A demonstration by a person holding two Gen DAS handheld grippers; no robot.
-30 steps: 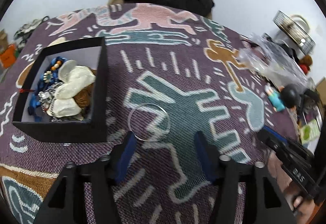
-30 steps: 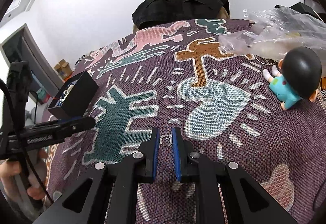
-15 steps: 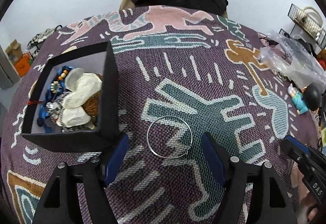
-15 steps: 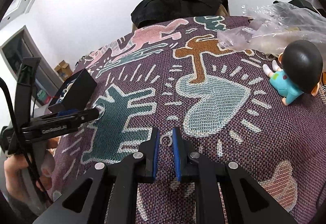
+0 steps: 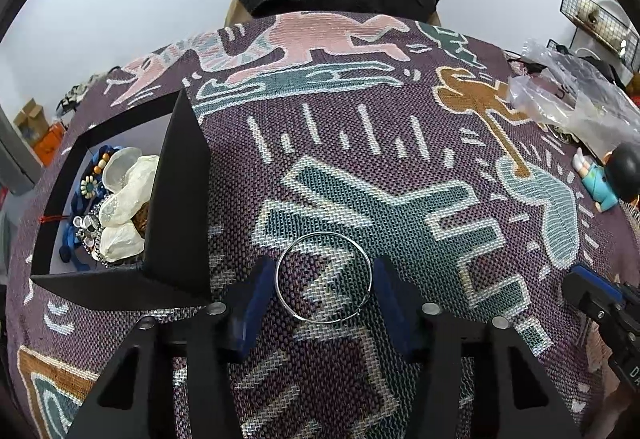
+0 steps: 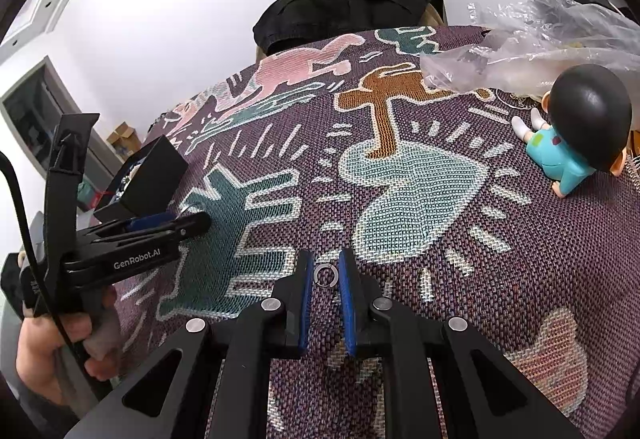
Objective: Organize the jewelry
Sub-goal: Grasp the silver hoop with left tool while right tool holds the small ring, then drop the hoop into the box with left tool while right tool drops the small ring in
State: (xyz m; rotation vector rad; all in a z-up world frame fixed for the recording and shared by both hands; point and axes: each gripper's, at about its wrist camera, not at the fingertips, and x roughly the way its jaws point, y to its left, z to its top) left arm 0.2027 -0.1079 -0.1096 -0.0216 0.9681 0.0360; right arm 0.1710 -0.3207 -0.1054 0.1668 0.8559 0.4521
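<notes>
Jaws of the left gripper stand wide, straddling a thin silver wire bangle lying ungripped on the patterned woven cloth. Right gripper brackets a small metal ring, narrowly open. Several pieces already fill the black open box; both remain outside.

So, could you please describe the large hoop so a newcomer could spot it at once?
On the patterned woven cloth, find the black jewelry box. Just right of it, a thin silver hoop lies flat on a teal figure, between the left tool's blue fingers; far larger than the small ring.
</notes>
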